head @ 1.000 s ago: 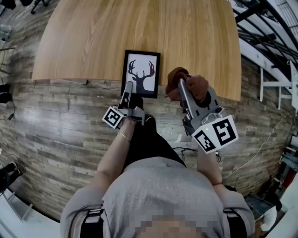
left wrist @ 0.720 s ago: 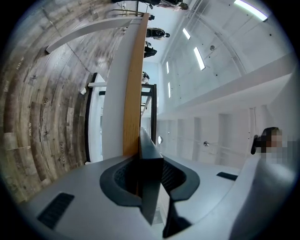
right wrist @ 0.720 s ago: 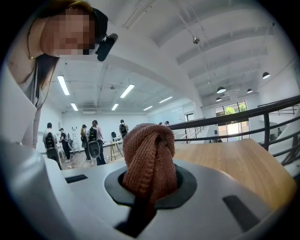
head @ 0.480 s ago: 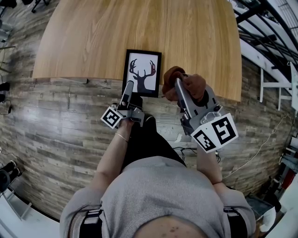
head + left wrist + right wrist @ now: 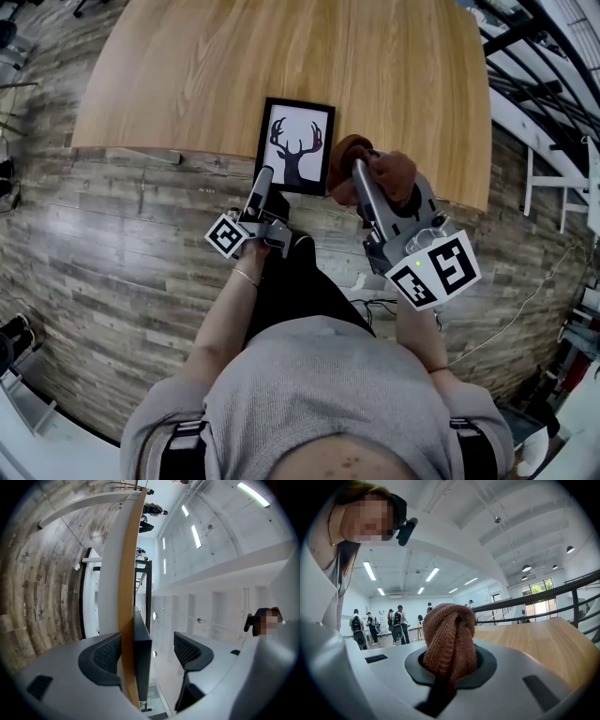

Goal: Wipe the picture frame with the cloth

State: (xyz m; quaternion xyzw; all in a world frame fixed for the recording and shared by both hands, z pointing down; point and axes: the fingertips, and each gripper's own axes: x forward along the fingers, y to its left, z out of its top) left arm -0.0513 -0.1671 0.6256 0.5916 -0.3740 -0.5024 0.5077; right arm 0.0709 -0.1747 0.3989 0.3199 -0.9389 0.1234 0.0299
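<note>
A black picture frame with a deer silhouette lies flat at the near edge of the wooden table. My left gripper is at the frame's near edge and its jaws have just been opening. In the left gripper view, the frame's edge and the table edge stand between the pads, which do not press on them. My right gripper is shut on a bunched brown cloth just right of the frame. The cloth bulges out of the right gripper.
The table's far part is bare wood. Wood-plank floor lies below the near edge. A dark railing runs at the right, and several people stand far off in the room.
The right gripper with the cloth has come closer to the frame's right edge. The left gripper stays at the frame's near edge.
</note>
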